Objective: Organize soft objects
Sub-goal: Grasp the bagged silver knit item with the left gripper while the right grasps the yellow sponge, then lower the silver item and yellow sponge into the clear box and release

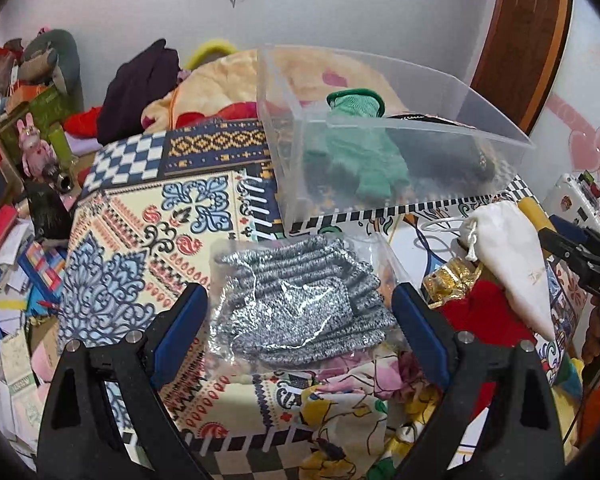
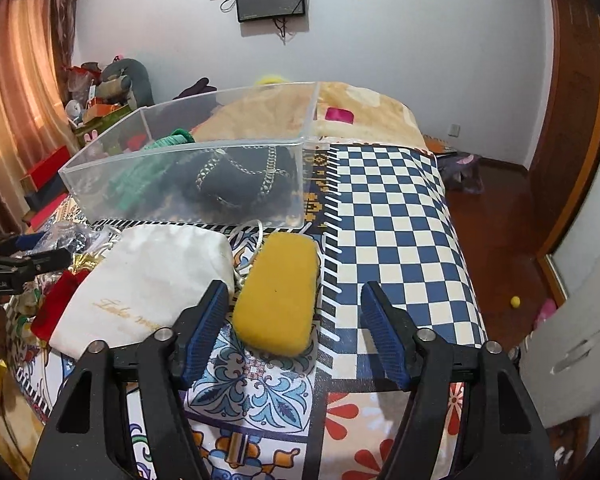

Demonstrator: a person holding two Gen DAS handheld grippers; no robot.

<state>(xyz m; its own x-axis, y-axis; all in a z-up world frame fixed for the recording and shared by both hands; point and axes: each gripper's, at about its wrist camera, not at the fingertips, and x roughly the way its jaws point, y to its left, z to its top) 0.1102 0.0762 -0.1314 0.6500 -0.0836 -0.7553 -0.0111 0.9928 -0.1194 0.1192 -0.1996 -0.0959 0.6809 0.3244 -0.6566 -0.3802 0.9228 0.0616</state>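
Note:
A clear plastic bin stands on the patterned table and holds green gloves and a dark bag with a chain. My left gripper is open, its fingers on either side of a clear-wrapped pack of grey knit socks. My right gripper is open over a yellow sponge that lies flat on the table. A white drawstring pouch lies left of the sponge, with a red cloth and a gold pouch beside it.
A floral cloth lies near the front edge. A bed with a beige blanket is behind the table. Clutter and boxes fill the floor on the left. A wooden floor lies to the right.

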